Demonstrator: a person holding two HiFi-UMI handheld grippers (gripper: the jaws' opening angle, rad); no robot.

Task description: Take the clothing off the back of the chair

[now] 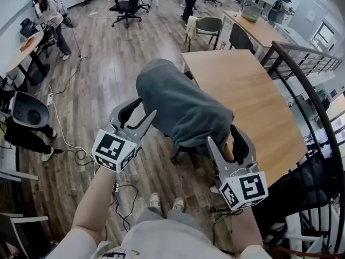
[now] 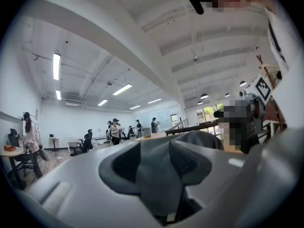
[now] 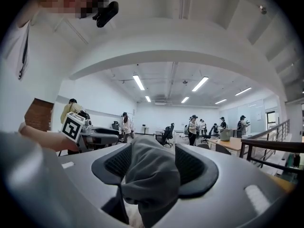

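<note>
A grey garment [image 1: 180, 104] hangs over the back of a chair, hiding it almost wholly; only the chair's dark base [image 1: 178, 155] shows beneath. My left gripper [image 1: 146, 106] stands at the garment's near left edge, jaws apart. In the left gripper view the grey cloth [image 2: 159, 175] lies loosely between the left gripper's [image 2: 161, 167] dark pads [image 2: 126, 167]. My right gripper [image 1: 222, 134] is at the garment's near right corner, open. In the right gripper view a bunched fold of cloth [image 3: 149, 175] sits between the spread pads [image 3: 194, 167] of that gripper [image 3: 149, 167].
A wooden table [image 1: 253, 96] stands right beside the chair. A black stair railing [image 1: 318, 107] curves along the right. Cables [image 1: 70, 150] trail on the wood floor at the left. Other office chairs [image 1: 126, 7] and people are farther back.
</note>
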